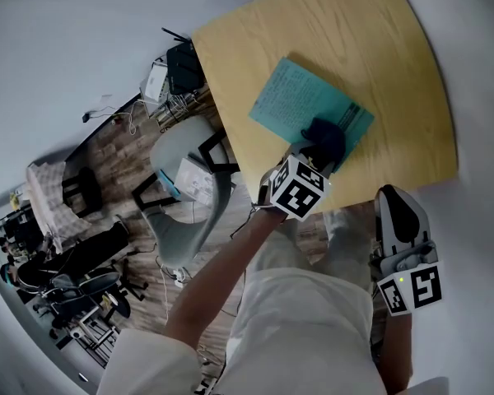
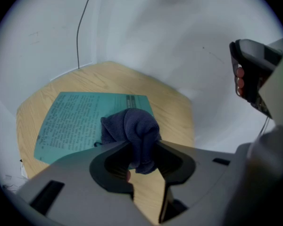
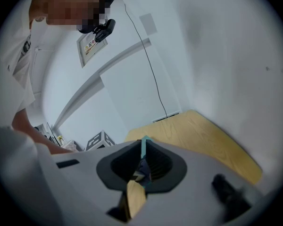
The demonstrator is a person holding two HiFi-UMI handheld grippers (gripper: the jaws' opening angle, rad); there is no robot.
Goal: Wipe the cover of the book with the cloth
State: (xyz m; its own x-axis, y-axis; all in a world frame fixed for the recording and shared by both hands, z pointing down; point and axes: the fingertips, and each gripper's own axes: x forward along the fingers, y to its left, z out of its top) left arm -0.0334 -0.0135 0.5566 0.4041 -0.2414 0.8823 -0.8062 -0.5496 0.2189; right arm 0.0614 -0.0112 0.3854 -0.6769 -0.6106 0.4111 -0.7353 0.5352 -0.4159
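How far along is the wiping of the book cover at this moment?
Done: the cloth is gripped in the left gripper. In hand: it rests on the near corner of the teal book on the wooden table. Left: most of the cover lies uncovered; how much is wiped cannot be told. The right gripper hangs off the table, empty.

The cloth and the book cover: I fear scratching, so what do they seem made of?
The cloth looks like soft, matte dark-blue fabric, maybe fleece or microfibre: it bunches in rounded folds. The cover of the book looks like matte teal paper or thin card: flat, with dark print.
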